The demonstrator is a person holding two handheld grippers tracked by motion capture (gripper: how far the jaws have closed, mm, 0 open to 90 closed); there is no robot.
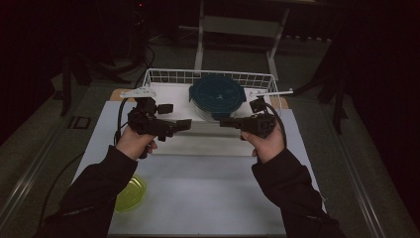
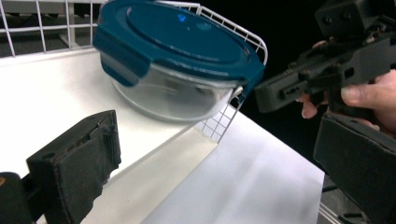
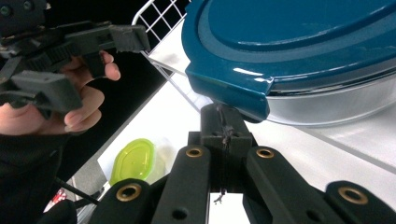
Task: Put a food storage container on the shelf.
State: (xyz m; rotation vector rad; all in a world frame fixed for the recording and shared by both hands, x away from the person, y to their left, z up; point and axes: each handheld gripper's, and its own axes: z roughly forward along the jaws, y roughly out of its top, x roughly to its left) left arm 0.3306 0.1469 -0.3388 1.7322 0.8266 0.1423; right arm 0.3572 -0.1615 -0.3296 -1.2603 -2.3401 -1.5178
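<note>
I can read no brand or writing on anything here; the blue lid (image 1: pixel 217 95) carries only a small raised mark in its middle, too small to make out.

My left gripper (image 1: pixel 174 128) is held in my left hand (image 1: pixel 134 143) above the white table (image 1: pixel 208 193), pointing right and a little forward. In the left gripper view its jaws stand wide apart, one at the lower left and one at the right edge, with nothing between them.

My right gripper (image 1: pixel 227 122) is in my right hand (image 1: pixel 267 144) and points left, so the two grippers face each other and stay apart. In the right gripper view its jaws are pressed together, and their tip is just under a corner latch of the lid; I cannot tell if it touches the latch.

The glass bowl (image 2: pixel 173 95) with the blue lid sits tilted in the white wire basket (image 1: pixel 163 77) at the far side of the table, near its front right corner. A green lid (image 1: pixel 130 194) lies near the left edge of the table, beside my left sleeve.
</note>
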